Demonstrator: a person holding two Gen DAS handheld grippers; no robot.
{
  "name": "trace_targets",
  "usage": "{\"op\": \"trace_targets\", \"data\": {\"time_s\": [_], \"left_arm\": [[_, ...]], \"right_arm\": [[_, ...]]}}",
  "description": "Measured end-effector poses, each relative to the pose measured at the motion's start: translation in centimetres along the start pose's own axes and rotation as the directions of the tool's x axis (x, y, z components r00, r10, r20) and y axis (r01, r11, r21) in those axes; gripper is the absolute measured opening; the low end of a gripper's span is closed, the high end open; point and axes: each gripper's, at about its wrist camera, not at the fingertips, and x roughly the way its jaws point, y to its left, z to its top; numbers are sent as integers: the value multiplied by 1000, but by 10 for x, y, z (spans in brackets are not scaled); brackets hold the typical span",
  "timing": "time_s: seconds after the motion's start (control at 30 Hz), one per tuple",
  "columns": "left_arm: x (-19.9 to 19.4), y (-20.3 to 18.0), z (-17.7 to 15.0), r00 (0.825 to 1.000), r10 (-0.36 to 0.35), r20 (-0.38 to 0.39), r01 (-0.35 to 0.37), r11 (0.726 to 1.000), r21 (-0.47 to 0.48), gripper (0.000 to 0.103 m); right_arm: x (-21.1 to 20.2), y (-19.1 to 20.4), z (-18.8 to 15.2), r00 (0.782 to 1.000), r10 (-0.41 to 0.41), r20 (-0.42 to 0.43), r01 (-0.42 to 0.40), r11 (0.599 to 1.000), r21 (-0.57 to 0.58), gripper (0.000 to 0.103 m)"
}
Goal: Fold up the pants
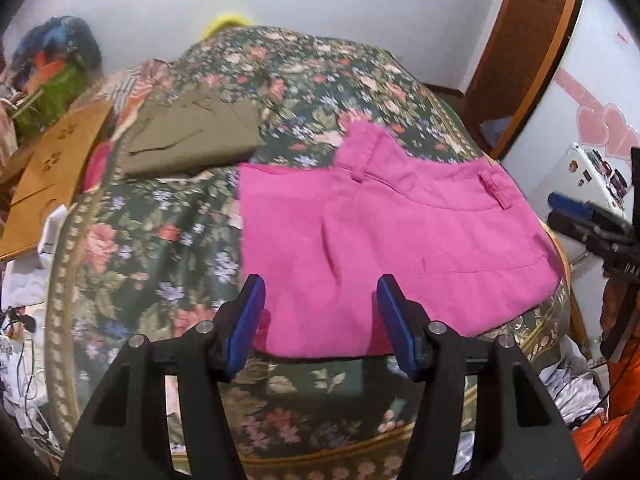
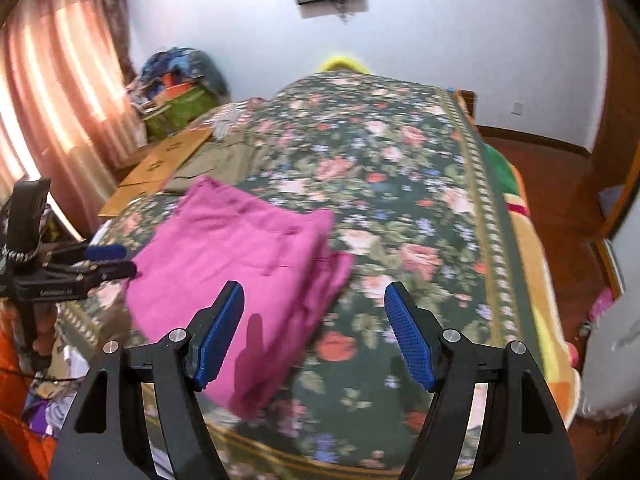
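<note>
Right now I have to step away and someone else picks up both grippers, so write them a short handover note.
Left gripper: open, empty, above the near edge of the pink pants.
Right gripper: open, empty, just right of the pants.
Pink pants: folded into a compact stack on the floral bedspread, waistband on the far side.
Folded olive pants lie further back, beside a cardboard sheet.
Done: pink pants appear folded and released.
Left: perhaps tidy the edges or move them to the olive pair.
</note>
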Motion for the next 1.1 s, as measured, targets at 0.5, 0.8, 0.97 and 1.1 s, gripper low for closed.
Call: {"op": "trace_targets", "data": {"time_s": [0.5, 0.8, 0.97, 1.1], "left_arm": [[42, 31, -29, 995, 52, -80, -57, 996, -71, 43], [47, 51, -36, 996, 34, -82, -44, 991, -125, 43], [29, 57, -25, 997, 62, -46, -67, 991, -116, 42], [7, 56, -10, 999, 12, 33, -8, 991, -130, 42]], "right_arm": [[40, 8, -12, 995, 78, -65, -75, 997, 35, 21], [52, 12, -9, 994, 31, -107, -35, 999, -37, 19], [37, 12, 10, 994, 0, -106, -8, 997, -74, 26], [32, 19, 37, 995, 34, -90, -44, 993, -106, 38]]}}
